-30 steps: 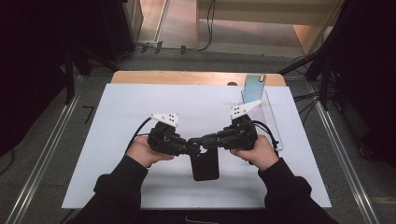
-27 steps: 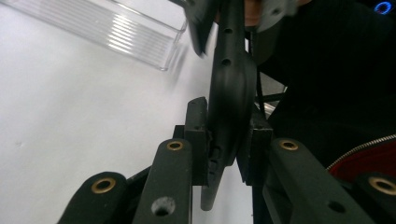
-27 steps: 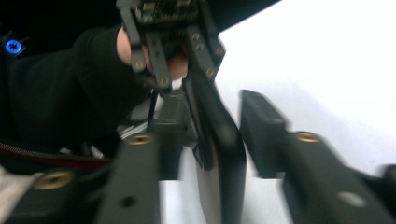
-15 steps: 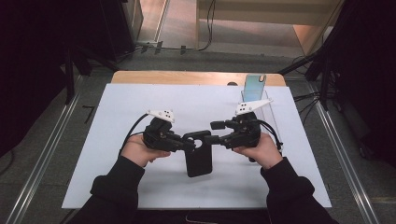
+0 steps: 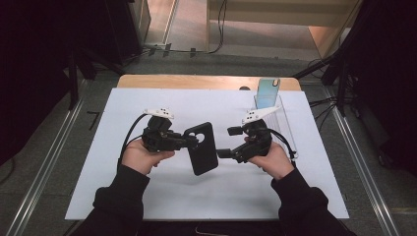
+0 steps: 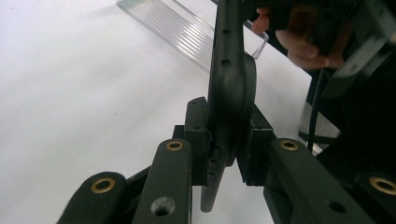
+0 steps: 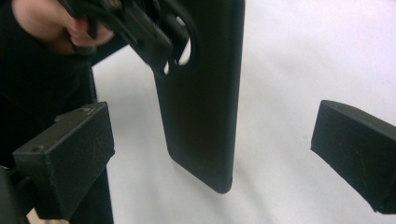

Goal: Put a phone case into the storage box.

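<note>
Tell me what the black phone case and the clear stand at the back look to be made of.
Phone case: probably soft silicone or matte rubbery plastic. The surface is dull black with no glare, the edges are rounded, and the camera cutout is moulded.

Clear stand: likely acrylic or similar hard transparent plastic. The white table surface shows through it, and its edges and ribbing catch light. Glass can't be ruled out.

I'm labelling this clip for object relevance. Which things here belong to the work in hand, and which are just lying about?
In the job:
- black phone case, clamped by the left gripper
- right gripper, jaws just opened, clear of the case

Lying about:
- phone propped in the clear stand
- white mat
</note>
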`<state>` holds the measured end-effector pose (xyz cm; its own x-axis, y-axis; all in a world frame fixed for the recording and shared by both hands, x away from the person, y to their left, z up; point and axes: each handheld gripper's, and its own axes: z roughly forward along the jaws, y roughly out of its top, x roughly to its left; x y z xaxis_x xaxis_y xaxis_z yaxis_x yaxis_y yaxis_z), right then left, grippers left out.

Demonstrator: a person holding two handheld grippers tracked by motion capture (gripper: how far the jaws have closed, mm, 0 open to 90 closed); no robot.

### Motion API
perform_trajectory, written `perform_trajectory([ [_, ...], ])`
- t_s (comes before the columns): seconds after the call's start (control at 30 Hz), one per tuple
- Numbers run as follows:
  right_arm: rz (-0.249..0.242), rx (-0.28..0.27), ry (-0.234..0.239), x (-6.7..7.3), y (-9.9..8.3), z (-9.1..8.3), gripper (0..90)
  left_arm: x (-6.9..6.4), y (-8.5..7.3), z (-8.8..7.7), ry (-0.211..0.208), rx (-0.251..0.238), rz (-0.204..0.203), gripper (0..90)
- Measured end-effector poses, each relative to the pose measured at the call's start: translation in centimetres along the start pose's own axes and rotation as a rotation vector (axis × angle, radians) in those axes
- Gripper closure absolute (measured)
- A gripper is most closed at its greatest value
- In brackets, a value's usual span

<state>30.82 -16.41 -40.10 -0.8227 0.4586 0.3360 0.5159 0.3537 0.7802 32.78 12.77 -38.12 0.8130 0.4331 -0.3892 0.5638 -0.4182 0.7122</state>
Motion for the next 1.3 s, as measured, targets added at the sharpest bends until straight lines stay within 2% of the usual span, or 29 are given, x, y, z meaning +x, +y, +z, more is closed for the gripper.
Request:
perform_trajectory([
  [0.13, 0.025, 0.012, -0.015, 0.2, -0.2, 0.7, 0.0, -0.4, 0.1, -0.2, 0.048, -0.007, 0.024, 76.8],
  [0.23, 0.045, 0.039, 0.015, 0.5, -0.3, 1.4, 0.0, -0.5, 0.2, -0.2, 0.061, -0.015, 0.006, 76.8],
  [0.33, 0.050, 0.039, -0.020, 0.9, -0.4, 1.9, 0.0, -0.4, 0.3, -0.3, 0.085, -0.016, -0.024, 76.8],
  [0.4, 0.056, 0.017, -0.049, 1.1, -0.4, 2.1, 0.0, -0.4, 0.3, -0.3, 0.097, -0.021, -0.058, 76.8],
  [0.53, 0.069, -0.011, -0.138, 1.8, -0.6, 2.8, 0.0, -0.3, 0.4, -0.3, 0.114, -0.022, -0.103, 76.8],
  [0.67, 0.084, -0.024, -0.145, 2.2, -0.8, 3.6, 0.0, -0.3, 0.3, 0.0, 0.141, -0.014, -0.116, 76.8],
  [0.77, 0.094, -0.033, -0.173, 2.6, -0.9, 4.2, 0.0, -0.5, 0.4, 0.1, 0.161, -0.016, -0.125, 76.8],
  [0.93, 0.119, -0.054, -0.236, 3.0, -1.0, 4.9, 0.0, -0.5, 0.3, 0.3, 0.161, -0.022, -0.153, 76.8],
  [1.03, 0.109, -0.063, -0.277, 3.1, -1.0, 5.1, 0.0, -0.6, 0.3, 0.5, 0.156, -0.015, -0.161, 76.8],
  [1.3, 0.107, -0.055, -0.319, 3.4, -0.9, 6.1, 0.0, -1.2, 0.3, 1.3, 0.149, 0.000, -0.155, 76.8],
])
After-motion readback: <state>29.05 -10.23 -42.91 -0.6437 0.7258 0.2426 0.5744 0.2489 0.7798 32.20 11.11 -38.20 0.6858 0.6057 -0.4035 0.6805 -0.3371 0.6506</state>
